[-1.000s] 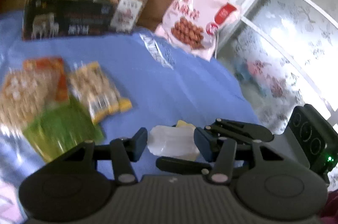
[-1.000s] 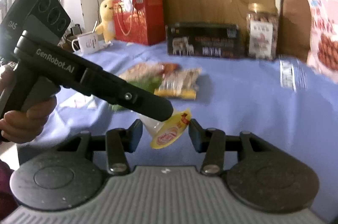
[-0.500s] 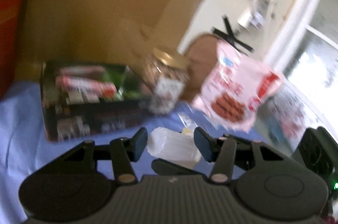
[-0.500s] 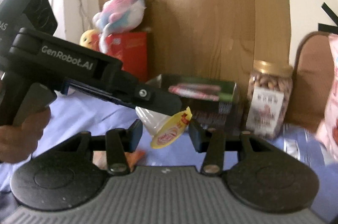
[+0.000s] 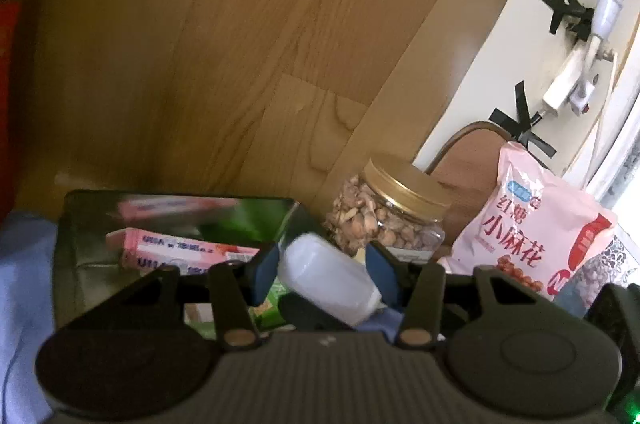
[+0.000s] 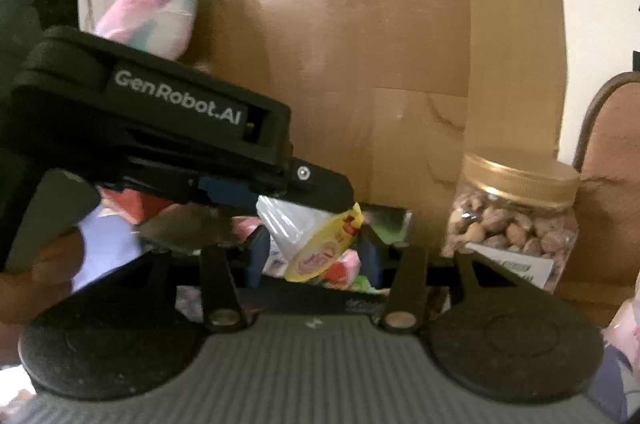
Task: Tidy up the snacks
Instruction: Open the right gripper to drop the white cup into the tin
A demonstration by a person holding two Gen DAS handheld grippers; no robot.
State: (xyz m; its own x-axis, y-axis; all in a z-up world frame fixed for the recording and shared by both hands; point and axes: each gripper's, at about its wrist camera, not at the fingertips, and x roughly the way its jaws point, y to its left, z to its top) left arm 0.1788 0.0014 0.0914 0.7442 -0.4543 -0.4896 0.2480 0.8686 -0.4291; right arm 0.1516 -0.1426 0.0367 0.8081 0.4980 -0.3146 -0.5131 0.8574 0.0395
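Note:
Both grippers close on one small clear jelly cup with a yellow lid [image 6: 310,242]; in the left wrist view its translucent body [image 5: 330,278] sits between the blue pads. My left gripper [image 5: 320,274] and my right gripper [image 6: 310,256] hold it in the air, just in front of and above a dark open box [image 5: 80,224] that holds pink snack packs [image 5: 180,252] and green packs. The left gripper's black body [image 6: 160,128] crosses the right wrist view from the left.
A nut jar with a gold lid [image 5: 394,216] stands right of the box, also in the right wrist view [image 6: 516,212]. A pink snack bag [image 5: 536,228] leans further right. A wooden board [image 5: 240,44] stands behind. A plush toy [image 6: 152,12] sits at the left.
Both grippers, still holding the cup, have moved forward and up from over the blue cloth toward the dark box, which now fills the lower view.

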